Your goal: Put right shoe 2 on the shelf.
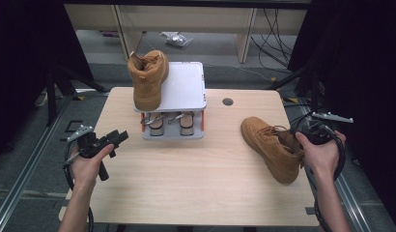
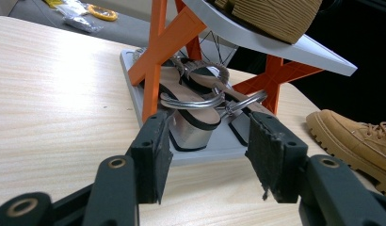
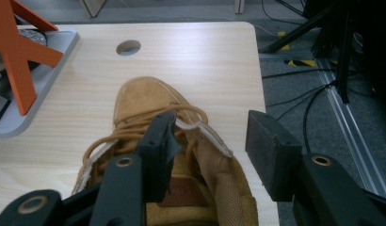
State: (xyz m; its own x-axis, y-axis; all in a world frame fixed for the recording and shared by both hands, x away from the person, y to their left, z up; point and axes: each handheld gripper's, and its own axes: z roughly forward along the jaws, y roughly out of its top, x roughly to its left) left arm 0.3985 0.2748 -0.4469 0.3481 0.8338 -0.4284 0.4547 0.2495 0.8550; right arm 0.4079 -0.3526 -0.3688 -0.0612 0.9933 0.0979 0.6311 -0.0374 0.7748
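Tan boot point(image 1: 271, 147) lies on the right part of the bench point(image 1: 186, 179), toe pointing toward the far left and its open collar toward the person. Right tool point(image 3: 207, 150) is at that collar: in the right gripper view one jaw sits inside the boot's opening beside the tongue, the other stands outside the collar wall with a visible gap, so the jaws are apart and straddle the wall without pressing it. In the high view the right hand point(image 1: 321, 154) holds this tool just at the boot's heel end. Left tool point(image 2: 207, 157) rests in the left hand point(image 1: 87, 162) over the left edge of the bench, well apart from the boot; its jaws are spread with nothing between them, and they face the shoe rack point(image 1: 173, 104). That rack, grey shelves on orange cross-braces, stands at the far middle of the bench. A second tan boot point(image 1: 148, 79) stands on the left side of its top shelf. A pair of strapped sandals point(image 2: 193, 110) occupies the lower shelf. A round cable hole point(image 1: 228, 102) sits in the bench to the right of the rack.
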